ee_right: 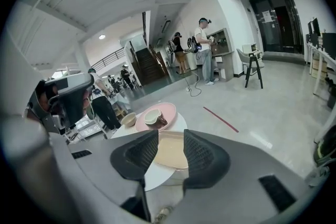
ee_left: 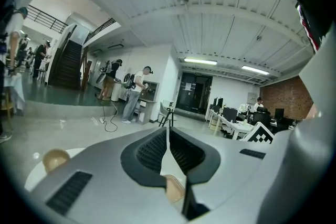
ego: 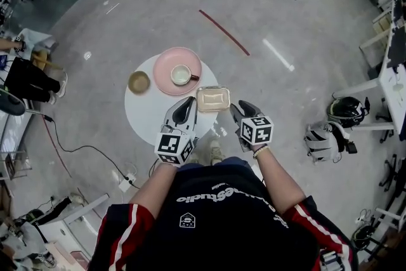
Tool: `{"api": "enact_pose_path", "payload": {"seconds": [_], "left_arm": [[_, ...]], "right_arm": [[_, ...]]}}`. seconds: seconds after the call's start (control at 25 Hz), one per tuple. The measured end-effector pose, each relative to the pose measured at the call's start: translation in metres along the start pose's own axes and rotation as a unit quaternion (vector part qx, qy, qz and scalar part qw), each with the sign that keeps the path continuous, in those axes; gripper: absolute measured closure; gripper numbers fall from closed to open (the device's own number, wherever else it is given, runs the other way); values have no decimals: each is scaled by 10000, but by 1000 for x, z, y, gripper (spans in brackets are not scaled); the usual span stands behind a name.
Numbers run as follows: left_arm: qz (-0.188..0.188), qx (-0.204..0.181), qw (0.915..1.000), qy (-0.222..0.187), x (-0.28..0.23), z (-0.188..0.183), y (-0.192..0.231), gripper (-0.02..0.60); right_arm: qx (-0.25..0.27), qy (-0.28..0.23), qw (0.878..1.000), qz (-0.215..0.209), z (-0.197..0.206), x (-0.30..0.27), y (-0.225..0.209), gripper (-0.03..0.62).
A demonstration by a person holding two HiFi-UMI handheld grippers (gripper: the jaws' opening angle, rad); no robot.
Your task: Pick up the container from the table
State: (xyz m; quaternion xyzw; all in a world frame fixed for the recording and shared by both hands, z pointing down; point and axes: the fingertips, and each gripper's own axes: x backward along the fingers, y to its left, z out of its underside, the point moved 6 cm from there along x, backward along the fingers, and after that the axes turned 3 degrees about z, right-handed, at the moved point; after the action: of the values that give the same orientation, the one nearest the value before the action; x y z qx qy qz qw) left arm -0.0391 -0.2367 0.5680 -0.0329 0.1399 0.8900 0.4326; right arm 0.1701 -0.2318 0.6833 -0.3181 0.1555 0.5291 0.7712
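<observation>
On the round white surface [ego: 146,118], a small tan bowl [ego: 139,81] sits at the left edge. The left gripper [ego: 189,102] hovers over the near side, jaws closed together and empty. A round pink plate [ego: 166,61] holding a white cup [ego: 181,75] lies at the far side. The beige rectangular container [ego: 213,99] rests at the right edge. The right gripper [ego: 236,110], just off that edge, has its jaws apart, with the container showing between them, unclamped.

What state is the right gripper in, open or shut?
Open. The right gripper has its jaws standing apart in its own view, and the container shows through the gap, not gripped.
</observation>
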Motion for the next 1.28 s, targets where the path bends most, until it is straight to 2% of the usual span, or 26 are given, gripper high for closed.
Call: {"api": "enact_pose_path", "payload": {"seconds": [0.28,0.84,1.28], "left_arm": [[-171,33,9998,121,-16,15,4,545],[-330,3,9989,329,-37,36,13,545],[-323,2,9983,484,-53,44,18,546]], "right_arm": [[-66,285,9995,-119,18,-35,-22,439],[-710,540,9952,-400,49,-97,-70,439],[-1162,582,9899,-569,61,-127,-87,439]]}}
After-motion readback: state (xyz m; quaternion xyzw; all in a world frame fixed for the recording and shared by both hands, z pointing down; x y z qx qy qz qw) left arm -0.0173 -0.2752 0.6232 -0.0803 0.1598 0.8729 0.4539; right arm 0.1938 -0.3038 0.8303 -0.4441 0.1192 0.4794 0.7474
